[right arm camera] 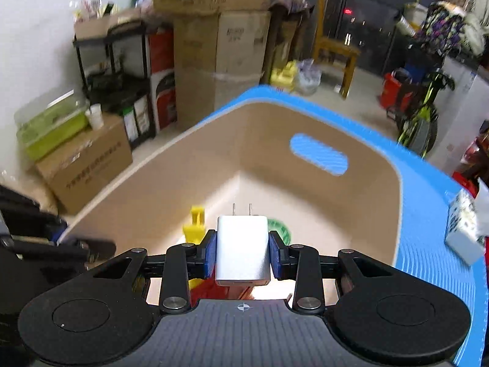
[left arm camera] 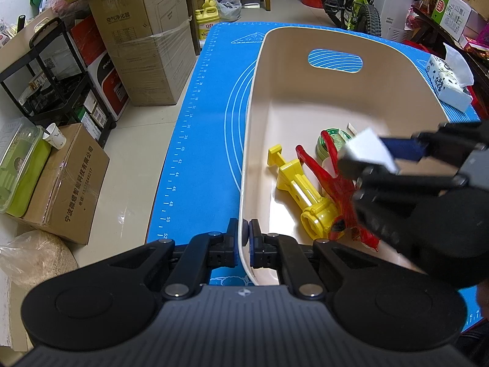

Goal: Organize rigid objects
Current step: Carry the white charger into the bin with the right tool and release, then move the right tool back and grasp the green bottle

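A beige plastic bin (left arm camera: pixel 305 91) with a handle slot stands on a blue mat (left arm camera: pixel 214 91). My left gripper (left arm camera: pixel 243 241) is shut on the bin's near left wall. In the bin lie a yellow plastic tool (left arm camera: pixel 301 188), a red clip (left arm camera: pixel 336 180) and a green tape roll (left arm camera: pixel 331 140). My right gripper (right arm camera: pixel 243 252) is shut on a white plug charger (right arm camera: pixel 243 250), prongs pointing forward, and holds it over the bin (right arm camera: pixel 214 153). In the left wrist view the right gripper (left arm camera: pixel 382 159) reaches in from the right, blurred, with the charger (left arm camera: pixel 366 150) above the red clip.
A tissue pack (left arm camera: pixel 449 85) lies on the mat right of the bin. Cardboard boxes (left arm camera: pixel 146 46), a black shelf rack (left arm camera: pixel 55 70) and a green container (left arm camera: pixel 18 165) stand on the floor to the left. A bicycle (left arm camera: pixel 354 0) and a chair are at the back.
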Available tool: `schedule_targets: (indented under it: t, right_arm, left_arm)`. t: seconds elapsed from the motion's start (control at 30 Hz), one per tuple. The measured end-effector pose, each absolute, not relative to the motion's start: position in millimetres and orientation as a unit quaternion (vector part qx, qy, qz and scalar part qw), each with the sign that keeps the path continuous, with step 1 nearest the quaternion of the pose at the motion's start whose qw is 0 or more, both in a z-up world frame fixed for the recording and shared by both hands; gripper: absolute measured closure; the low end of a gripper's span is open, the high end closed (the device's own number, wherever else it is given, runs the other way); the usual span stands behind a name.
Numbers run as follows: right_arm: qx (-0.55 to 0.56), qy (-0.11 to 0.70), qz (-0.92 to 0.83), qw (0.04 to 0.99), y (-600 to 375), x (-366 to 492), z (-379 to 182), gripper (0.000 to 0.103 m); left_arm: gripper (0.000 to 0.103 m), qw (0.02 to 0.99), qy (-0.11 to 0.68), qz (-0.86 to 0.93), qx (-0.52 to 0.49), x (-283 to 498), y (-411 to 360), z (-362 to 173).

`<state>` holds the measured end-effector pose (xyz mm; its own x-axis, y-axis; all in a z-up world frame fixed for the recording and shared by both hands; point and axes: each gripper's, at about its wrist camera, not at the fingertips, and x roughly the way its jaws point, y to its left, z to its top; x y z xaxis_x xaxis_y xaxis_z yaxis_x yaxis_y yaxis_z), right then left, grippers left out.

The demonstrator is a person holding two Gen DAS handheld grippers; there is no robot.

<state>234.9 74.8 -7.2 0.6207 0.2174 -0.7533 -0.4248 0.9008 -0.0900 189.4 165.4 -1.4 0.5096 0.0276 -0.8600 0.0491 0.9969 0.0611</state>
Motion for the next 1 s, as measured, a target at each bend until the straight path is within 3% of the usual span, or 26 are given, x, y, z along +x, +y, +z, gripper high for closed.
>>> schedule_targets:
  t: [0.3,0.47,0.53,1.0]
  right_arm:
    - [-0.134,0.446,0.179,0.866,75.2,237.4,-24.4,0.061]
    - [-0.119,0.429,0.182,0.877,62.5,233.0,-15.3,0.038]
    - [-0.106,0.419,0.185,0.883,56.4,231.3,-8.7,0.035]
    - [-0.055,0.355,0.129,0.924,-30.3,226.5,39.5,0.022]
  left_arm:
    - [0.095,0.868,0.495,-0.006,0.039,189.4,165.1,-1.9]
    - [0.095,0.868,0.495,-0.006,0.038,189.3,165.0,-1.8]
    - [0.095,0.868,0.495,-0.006,0.039,189.4,165.0,-1.8]
    - [0.095,0.868,0.495,-0.006,0.038,189.4,164.3,-1.8]
